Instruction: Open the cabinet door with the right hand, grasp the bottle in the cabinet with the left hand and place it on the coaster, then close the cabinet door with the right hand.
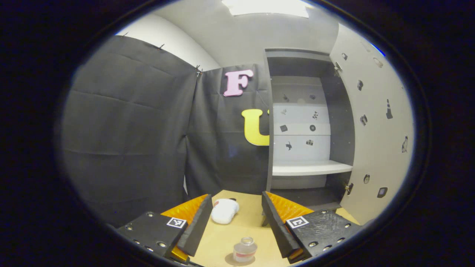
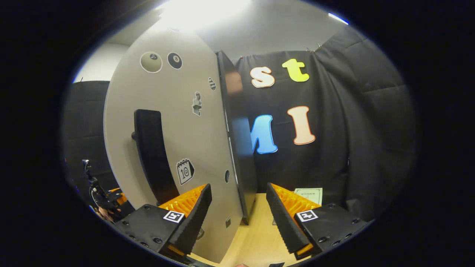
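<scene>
A small clear bottle (image 1: 245,250) with a red-banded label stands upright on a round coaster (image 1: 229,261) on the wooden table, low between the fingers of my left gripper (image 1: 236,198), which is open and not touching it. The cabinet (image 1: 308,111) stands open with a bare white shelf (image 1: 311,168); its pale door (image 1: 374,129) is swung out to the right. In the right gripper view the door's outer face (image 2: 174,122) with its black handle (image 2: 150,155) is close ahead. The door's free edge (image 2: 237,155) lines up between the fingers of my open right gripper (image 2: 238,189).
A white crumpled object (image 1: 224,211) lies on the table (image 1: 219,241) just ahead of the left fingers. A sheet of paper (image 2: 308,193) lies on the table by the cloth wall. An orange-and-black device (image 2: 105,198) shows past the door at the left.
</scene>
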`<state>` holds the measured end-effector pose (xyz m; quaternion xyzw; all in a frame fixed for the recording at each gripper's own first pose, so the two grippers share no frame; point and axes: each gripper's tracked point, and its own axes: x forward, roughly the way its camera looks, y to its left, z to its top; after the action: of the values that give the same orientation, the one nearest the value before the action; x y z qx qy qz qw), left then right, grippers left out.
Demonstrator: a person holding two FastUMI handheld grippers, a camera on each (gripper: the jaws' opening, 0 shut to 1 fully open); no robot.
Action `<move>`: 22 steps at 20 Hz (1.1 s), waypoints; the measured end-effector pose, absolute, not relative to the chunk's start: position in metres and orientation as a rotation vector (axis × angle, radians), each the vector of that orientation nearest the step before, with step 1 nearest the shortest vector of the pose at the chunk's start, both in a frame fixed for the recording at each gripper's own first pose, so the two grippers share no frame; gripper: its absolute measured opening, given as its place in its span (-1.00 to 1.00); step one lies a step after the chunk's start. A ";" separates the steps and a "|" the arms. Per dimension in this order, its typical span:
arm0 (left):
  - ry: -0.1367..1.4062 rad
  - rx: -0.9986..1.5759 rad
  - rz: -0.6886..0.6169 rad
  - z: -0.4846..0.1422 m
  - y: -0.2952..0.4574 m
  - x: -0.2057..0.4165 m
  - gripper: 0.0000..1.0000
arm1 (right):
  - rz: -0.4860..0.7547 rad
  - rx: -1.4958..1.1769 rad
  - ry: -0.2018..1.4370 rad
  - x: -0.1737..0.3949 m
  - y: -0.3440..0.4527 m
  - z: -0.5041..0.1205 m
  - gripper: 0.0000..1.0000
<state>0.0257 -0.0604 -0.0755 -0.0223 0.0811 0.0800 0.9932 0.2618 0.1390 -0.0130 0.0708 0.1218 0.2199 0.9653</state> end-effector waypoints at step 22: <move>0.141 -0.099 0.142 -0.080 0.081 0.055 0.64 | 0.458 0.135 0.276 0.255 0.283 -0.012 0.91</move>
<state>0.0545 0.0814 -0.0802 -0.0493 0.0705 0.0709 0.9938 0.2548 0.2831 -0.0123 0.0668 0.1365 0.2261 0.9622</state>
